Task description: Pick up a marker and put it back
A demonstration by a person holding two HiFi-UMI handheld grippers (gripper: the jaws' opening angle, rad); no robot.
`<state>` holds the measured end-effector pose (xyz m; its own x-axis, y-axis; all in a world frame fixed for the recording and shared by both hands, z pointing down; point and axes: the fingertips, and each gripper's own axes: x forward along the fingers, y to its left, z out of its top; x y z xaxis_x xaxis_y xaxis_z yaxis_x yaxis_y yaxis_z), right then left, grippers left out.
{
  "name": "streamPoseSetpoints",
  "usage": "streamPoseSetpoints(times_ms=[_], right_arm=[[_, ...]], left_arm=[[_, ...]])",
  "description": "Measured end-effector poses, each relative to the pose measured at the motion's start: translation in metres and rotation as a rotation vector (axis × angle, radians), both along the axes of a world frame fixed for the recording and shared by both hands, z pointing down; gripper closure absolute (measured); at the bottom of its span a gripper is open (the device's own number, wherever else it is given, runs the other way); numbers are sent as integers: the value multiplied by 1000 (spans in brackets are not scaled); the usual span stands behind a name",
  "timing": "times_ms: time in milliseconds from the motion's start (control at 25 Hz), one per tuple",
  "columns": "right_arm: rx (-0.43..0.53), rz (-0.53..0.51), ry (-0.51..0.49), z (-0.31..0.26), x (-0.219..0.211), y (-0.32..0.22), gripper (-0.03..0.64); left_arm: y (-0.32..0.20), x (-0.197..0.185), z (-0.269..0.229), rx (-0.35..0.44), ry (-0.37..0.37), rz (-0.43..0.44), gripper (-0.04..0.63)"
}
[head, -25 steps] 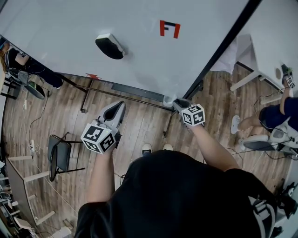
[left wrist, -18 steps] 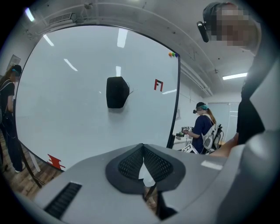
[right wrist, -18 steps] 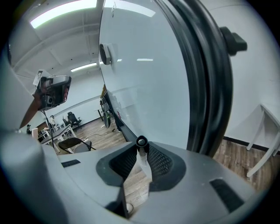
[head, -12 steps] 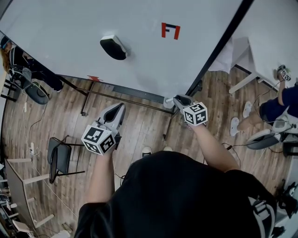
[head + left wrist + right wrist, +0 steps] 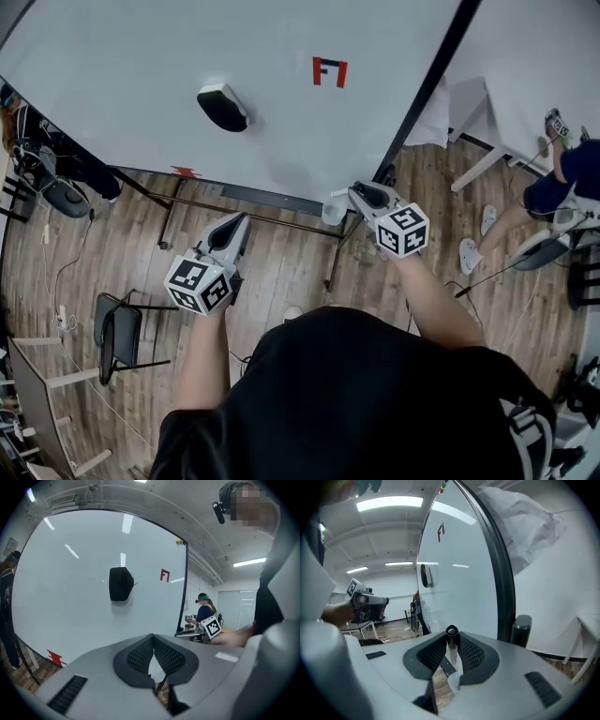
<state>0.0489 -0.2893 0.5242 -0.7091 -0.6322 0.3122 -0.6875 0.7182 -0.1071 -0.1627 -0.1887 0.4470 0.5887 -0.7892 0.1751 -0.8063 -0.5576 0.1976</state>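
Note:
My right gripper is shut on a marker. Its black cap pokes up between the pads and its white body runs down behind them. In the head view that gripper hangs just above a small clear cup at the whiteboard's lower right corner. My left gripper is held lower and to the left, over the floor in front of the board. Its jaws meet at the tips with nothing between them.
A black eraser and a red F mark are on the whiteboard. The board's black frame and a black post stand close to the right gripper. A folding chair is at the left; a person stands at the far right.
My right gripper has risen a little from the cup with the marker still in it. The left gripper has hardly moved.

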Motion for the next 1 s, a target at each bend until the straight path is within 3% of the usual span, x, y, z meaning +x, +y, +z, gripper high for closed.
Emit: streamPoseSetpoints(times_ms=[280,1000], right_arm=[[66,23,-19,-40,21,24,548],[47,107,-20,-36,52,40,549]], left_arm=[[-5,10,-7,17,7,42,584],[-18,33,-6,16,11,135,584]])
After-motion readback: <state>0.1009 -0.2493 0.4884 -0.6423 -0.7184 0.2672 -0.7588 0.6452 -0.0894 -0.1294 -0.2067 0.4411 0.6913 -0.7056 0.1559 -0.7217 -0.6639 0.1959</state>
